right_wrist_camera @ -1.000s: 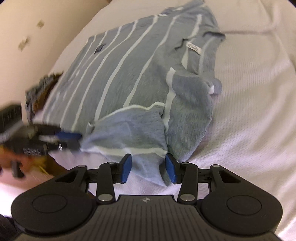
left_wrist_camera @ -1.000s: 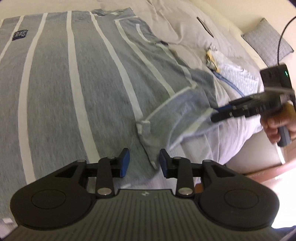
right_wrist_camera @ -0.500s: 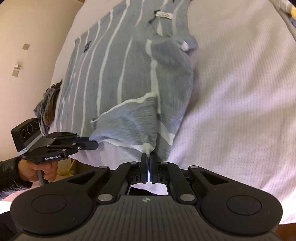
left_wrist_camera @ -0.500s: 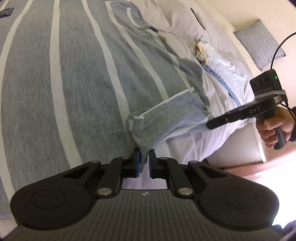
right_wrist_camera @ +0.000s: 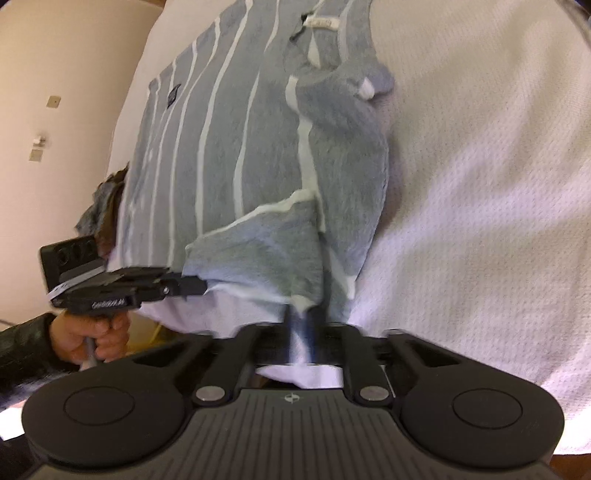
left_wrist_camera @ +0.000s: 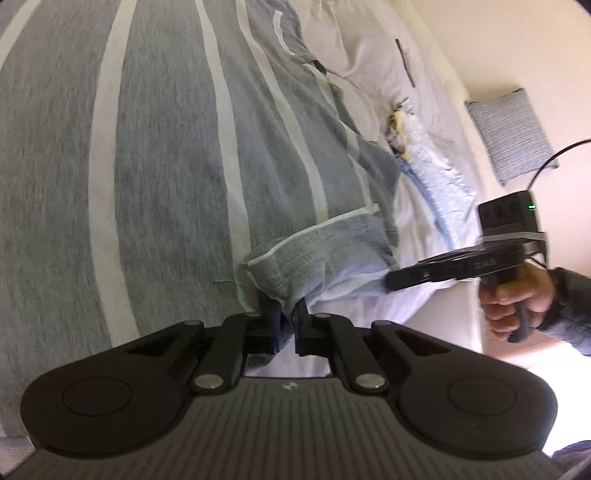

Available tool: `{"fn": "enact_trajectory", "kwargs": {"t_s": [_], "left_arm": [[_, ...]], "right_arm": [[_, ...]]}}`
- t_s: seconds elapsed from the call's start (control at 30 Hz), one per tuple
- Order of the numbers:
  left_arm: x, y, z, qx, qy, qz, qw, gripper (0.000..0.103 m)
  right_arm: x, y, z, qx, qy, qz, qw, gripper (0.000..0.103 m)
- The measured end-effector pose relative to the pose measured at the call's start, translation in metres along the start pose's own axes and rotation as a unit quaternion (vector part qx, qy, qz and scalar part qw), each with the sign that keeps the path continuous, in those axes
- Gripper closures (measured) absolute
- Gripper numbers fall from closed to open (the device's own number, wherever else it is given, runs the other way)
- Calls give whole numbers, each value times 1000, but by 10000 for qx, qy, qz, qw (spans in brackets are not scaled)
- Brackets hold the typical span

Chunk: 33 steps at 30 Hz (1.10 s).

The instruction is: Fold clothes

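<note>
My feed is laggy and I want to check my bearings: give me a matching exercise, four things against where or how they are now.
Things:
1. left claw
2. right claw
3. grey cushion
4. neck label

States or places:
A. on the floor by the wall, beyond the bed
B. shut on the near hem corner of the striped t-shirt, at the bed's edge
C. white tag at the far end of the shirt
D. shut on the hem at the other corner, next to the folded side panel

Pairs: 1-B, 2-D, 3-A, 4-C
</note>
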<state>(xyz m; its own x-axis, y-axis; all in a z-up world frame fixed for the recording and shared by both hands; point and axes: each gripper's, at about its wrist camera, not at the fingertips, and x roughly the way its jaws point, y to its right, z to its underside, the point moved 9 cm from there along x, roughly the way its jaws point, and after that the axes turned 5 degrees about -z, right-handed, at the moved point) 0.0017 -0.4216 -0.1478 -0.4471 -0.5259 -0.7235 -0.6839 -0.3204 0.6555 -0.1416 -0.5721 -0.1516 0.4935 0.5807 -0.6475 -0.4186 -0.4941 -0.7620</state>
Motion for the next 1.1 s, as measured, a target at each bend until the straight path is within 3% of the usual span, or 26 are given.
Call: {"fn": "enact_trajectory", "kwargs": {"t_s": [0.1,0.27,0.3,0.5,0.7,0.83,1.0,1.1], "left_arm": [[-3,-7,2,-148,-367,223,9990,103],[2,-18,9,91,-890,6,9960,103],[3,-17,9,155,-888,-20,9959,103],[-5,-9,7,329,-752,-135,9965,102],[-24,4,-4,468,-417,-122,9980,102],[-21,11,-14,482,-184,-78,9986,101],[6,-5,-8,519,-424,-480,9966,98],[-2,-2,-12,632,-395,-671,9950,98]], "right_arm": [[-4,3,0,-6,-325,-70,9994,99],[-3,17,-2,-96,-638,236,9976,100],[-3,19,-2,-113,-661,308,9973,99],[-20,13,1,-230,-307,412,9984,75],[-37,6,1,-385,110,527,9978,76],[-41,-11,-14,-476,774,158,9957,77],[1,-4,-9,-764,259,205,9965,77],[4,8,-1,-739,51,368,9966,90]]}}
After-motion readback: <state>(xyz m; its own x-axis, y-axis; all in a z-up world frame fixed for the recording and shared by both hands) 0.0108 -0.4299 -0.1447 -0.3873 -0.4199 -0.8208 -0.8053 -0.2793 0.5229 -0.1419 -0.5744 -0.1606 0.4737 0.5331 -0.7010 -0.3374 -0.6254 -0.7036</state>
